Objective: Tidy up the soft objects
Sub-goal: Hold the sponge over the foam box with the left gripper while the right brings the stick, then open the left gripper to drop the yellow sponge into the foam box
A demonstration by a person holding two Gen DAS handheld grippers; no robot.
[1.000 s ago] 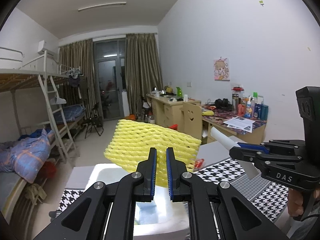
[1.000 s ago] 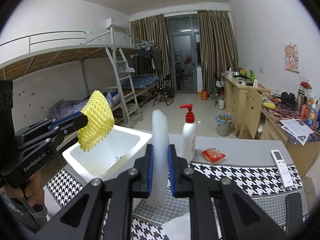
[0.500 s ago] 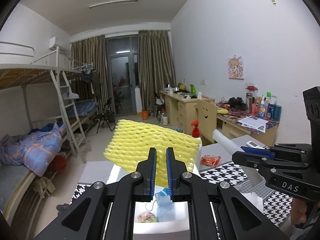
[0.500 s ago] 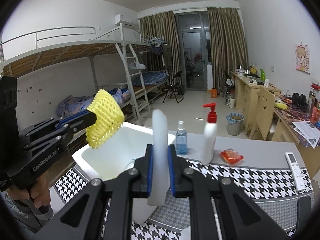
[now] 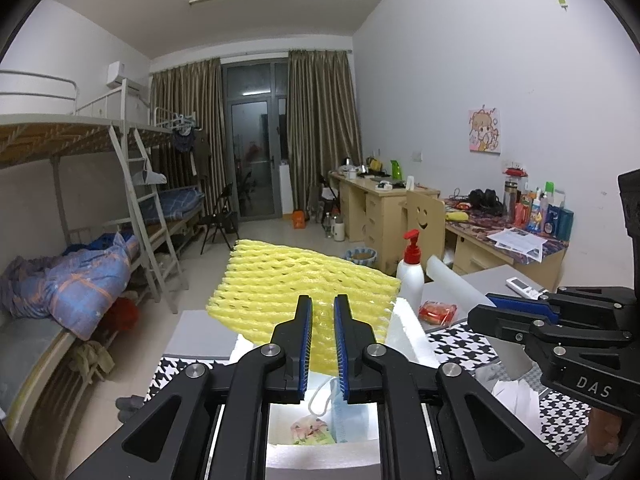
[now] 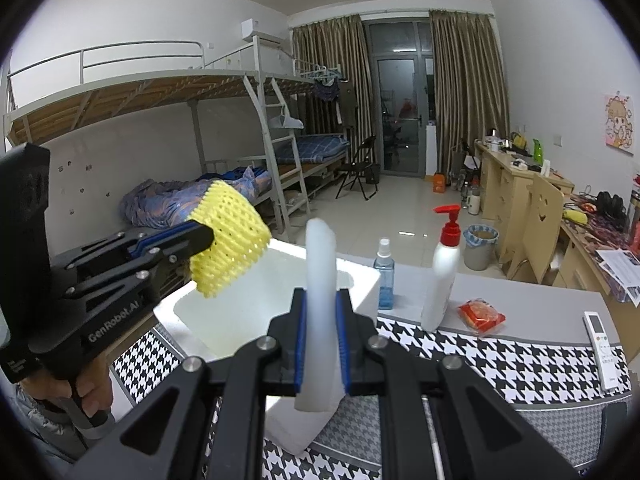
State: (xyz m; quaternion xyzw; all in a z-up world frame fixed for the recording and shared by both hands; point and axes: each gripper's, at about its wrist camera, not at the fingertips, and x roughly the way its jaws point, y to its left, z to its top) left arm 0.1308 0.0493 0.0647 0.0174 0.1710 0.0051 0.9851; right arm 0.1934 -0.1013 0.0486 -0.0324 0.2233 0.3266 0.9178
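The far edge of the white foam box [image 6: 362, 276] is partly hidden behind the yellow foam net sleeve [image 5: 304, 292] in the left wrist view, and its near wall is cut off by the gripper body. What lies in the box shows only in a gap between the gripper arms: a light blue face mask [image 5: 352, 416] with a white ear loop, and beside it a small pale printed packet [image 5: 310, 428] whose label is too blurred to read.

The left gripper [image 5: 322, 344] has the yellow sleeve between its blue pads; its jaws are narrow and opening slightly, with the sleeve still pressed. The sleeve hangs over the box, its long axis running left to right and its flat face tilted up and away.

The right gripper [image 6: 322, 344] is clamped on a white translucent foam sheet [image 6: 320, 280], which stands upright, its long axis vertical, near the right side of the box.

On the grey table [image 6: 540, 300] right of the box stand a blue spray bottle [image 6: 385, 276] and a white pump bottle with a red head [image 6: 442, 276]; farther right lie a red packet [image 6: 480, 316] and a white remote control [image 6: 600, 340].
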